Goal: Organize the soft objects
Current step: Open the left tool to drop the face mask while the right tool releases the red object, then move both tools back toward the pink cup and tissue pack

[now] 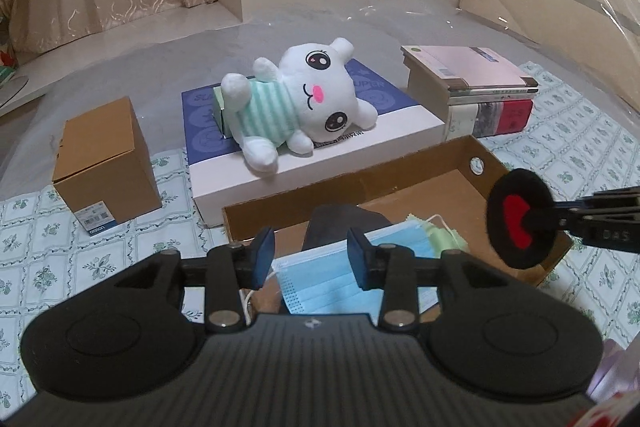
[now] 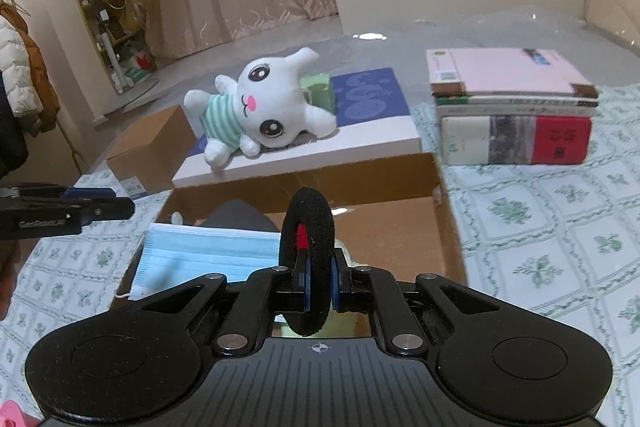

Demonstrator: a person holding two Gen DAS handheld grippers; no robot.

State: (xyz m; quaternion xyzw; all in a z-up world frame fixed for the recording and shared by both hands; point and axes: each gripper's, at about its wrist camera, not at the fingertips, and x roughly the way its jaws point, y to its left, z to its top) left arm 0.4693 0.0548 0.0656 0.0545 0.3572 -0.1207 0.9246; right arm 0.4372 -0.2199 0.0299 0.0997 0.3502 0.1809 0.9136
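A shallow cardboard tray [image 1: 400, 173] lies on the flowered bedspread and holds a blue face mask [image 1: 324, 283], a dark grey soft piece [image 1: 340, 223] and a pale green cloth [image 1: 438, 231]. My left gripper [image 1: 310, 247] hovers open over the mask, with nothing between its pads. My right gripper [image 2: 319, 279] is shut on a round black foam pad with a red centre [image 2: 312, 223], held on edge above the tray [image 2: 320, 171]; from the left wrist view this pad [image 1: 520, 219] hangs over the tray's right end. A white plush rabbit in a striped green shirt [image 1: 304, 103] lies on the flat box behind.
The plush rests on a flat white box with a blue top [image 1: 320, 167], beside a small green box [image 2: 318, 91]. A closed brown carton [image 1: 104, 163] stands to the left, a stack of books [image 1: 480, 95] to the right. Clear plastic sheeting covers the far bed.
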